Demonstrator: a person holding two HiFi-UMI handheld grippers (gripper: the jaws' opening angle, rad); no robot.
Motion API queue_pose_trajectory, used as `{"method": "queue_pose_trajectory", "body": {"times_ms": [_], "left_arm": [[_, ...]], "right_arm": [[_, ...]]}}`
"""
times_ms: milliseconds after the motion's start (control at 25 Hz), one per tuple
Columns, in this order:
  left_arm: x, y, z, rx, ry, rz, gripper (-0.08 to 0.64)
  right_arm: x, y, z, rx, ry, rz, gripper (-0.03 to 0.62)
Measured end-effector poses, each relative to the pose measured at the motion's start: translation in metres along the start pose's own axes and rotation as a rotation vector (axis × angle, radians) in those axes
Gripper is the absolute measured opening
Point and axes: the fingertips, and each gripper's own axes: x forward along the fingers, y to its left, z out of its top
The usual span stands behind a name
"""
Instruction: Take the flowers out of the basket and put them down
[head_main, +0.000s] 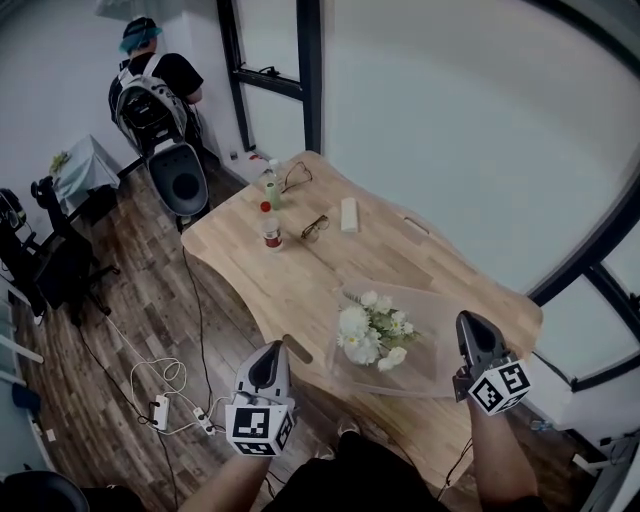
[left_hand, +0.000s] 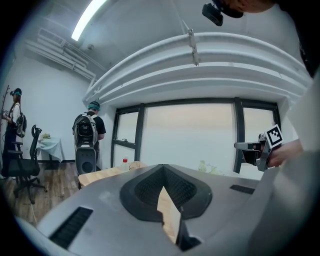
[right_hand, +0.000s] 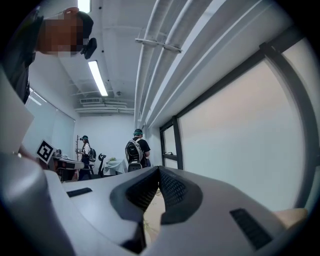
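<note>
On wooden table (head_main: 300, 285), near its front end: clear basket (head_main: 432, 300) with white flowers (head_main: 372, 335) inside, not yet taken out. Left gripper (head_main: 272, 347) at table's front edge, apart from basket, fingers pressed together, nothing between. Right gripper (head_main: 470, 318) just beside basket's right side, fingers pressed together, nothing between. Farther up table: bottle (head_main: 271, 232), glasses (head_main: 314, 227). Person with backpack (head_main: 152, 95) stands beyond table's far end.

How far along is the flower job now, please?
Nothing looks done: the flowers sit in the basket on the table. In hand: nothing; the left gripper and right gripper are shut and empty, near the basket. Remaining: take the flowers out, put them down.
</note>
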Motion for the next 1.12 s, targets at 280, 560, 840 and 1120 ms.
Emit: {"method": "queue_pose_trajectory", "body": {"times_ms": [280, 560, 840, 1120], "left_arm": [[0.006, 0.011, 0.011, 0.039, 0.002, 0.061, 0.005], [0.009, 0.02, 0.002, 0.045, -0.004, 0.13, 0.004], [0.019, 0.018, -0.014, 0.067, 0.031, 0.145, 0.005], [0.033, 0.019, -0.024, 0.056, 0.052, 0.152, 0.005]], "right_arm": [[0.037, -0.012, -0.038, 0.044, 0.034, 0.057, 0.021], [0.058, -0.019, -0.075, 0.106, 0.099, 0.076, 0.021], [0.071, -0.024, -0.116, 0.111, 0.204, 0.092, 0.021], [0.082, -0.01, -0.149, 0.064, 0.278, 0.23, 0.021]]}}
